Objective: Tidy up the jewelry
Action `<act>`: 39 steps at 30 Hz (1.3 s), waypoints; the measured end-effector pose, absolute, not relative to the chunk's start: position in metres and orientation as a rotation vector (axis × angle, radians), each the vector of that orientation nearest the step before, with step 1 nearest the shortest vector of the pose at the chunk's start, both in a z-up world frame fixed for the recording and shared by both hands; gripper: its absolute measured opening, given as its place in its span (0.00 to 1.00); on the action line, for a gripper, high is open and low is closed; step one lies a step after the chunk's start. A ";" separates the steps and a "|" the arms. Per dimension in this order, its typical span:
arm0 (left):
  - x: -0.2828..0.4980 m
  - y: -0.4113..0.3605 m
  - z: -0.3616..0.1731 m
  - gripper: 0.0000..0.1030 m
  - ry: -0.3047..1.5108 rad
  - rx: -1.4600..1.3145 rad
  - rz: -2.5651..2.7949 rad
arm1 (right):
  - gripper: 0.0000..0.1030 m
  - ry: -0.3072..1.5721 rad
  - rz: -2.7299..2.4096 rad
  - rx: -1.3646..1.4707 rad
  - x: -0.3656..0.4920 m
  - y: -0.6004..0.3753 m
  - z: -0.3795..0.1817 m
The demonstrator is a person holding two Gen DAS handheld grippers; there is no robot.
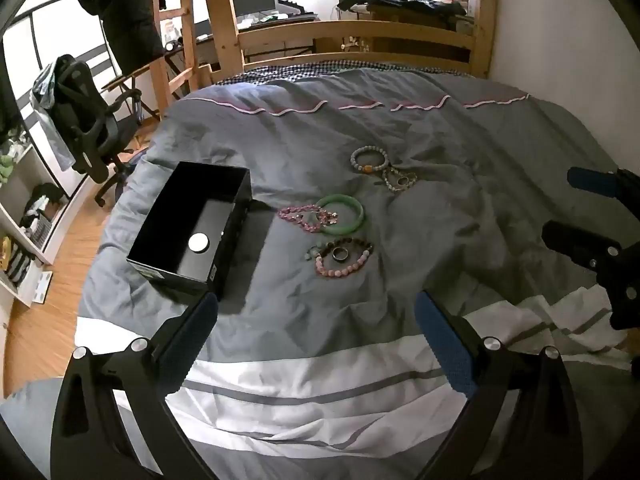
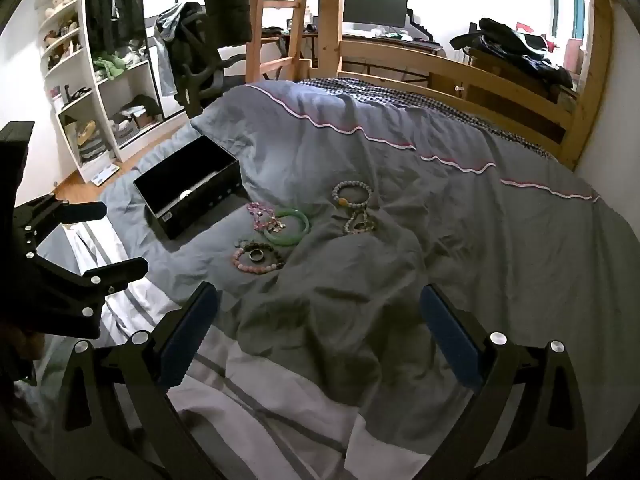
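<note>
An open black box [image 1: 192, 224] [image 2: 188, 192] sits on the grey bedspread, with a round white disc [image 1: 199, 242] inside. To its right lie a green bangle [image 1: 345, 215] [image 2: 287, 227], a pink bead bracelet [image 1: 304, 216] [image 2: 262, 214], a pink and dark bead bracelet with a metal ring [image 1: 342, 258] [image 2: 256, 258], a pale bead bracelet [image 1: 369, 159] [image 2: 353, 194] and a small chain piece [image 1: 400, 180] [image 2: 358, 224]. My left gripper [image 1: 316, 320] is open and empty, near the box. My right gripper [image 2: 320, 312] is open and empty, short of the jewelry.
The bed has a wooden footboard [image 1: 360, 36] and a ladder [image 1: 176, 40] at the far end. An office chair [image 1: 84, 120] and white shelves [image 2: 80, 80] stand to the left. A wall runs along the bed's right side.
</note>
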State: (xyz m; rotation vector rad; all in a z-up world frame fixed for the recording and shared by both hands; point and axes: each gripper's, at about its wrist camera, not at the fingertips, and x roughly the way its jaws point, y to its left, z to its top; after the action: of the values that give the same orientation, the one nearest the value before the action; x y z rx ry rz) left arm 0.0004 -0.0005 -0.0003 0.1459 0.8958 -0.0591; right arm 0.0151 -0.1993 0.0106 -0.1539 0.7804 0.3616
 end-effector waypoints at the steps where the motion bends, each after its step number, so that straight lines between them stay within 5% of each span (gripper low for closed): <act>1: 0.000 0.000 0.000 0.94 0.886 0.140 -0.062 | 0.97 0.783 0.362 -0.155 0.015 -0.199 0.010; 39: -0.002 0.004 0.000 0.94 0.903 0.127 -0.043 | 0.97 0.785 0.390 -0.162 0.012 -0.191 0.007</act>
State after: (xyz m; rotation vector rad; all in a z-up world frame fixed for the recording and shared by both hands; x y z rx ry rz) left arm -0.0019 0.0040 -0.0003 0.1274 0.9027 -0.0428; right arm 0.0121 -0.1911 0.0069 -0.1618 0.7852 0.3903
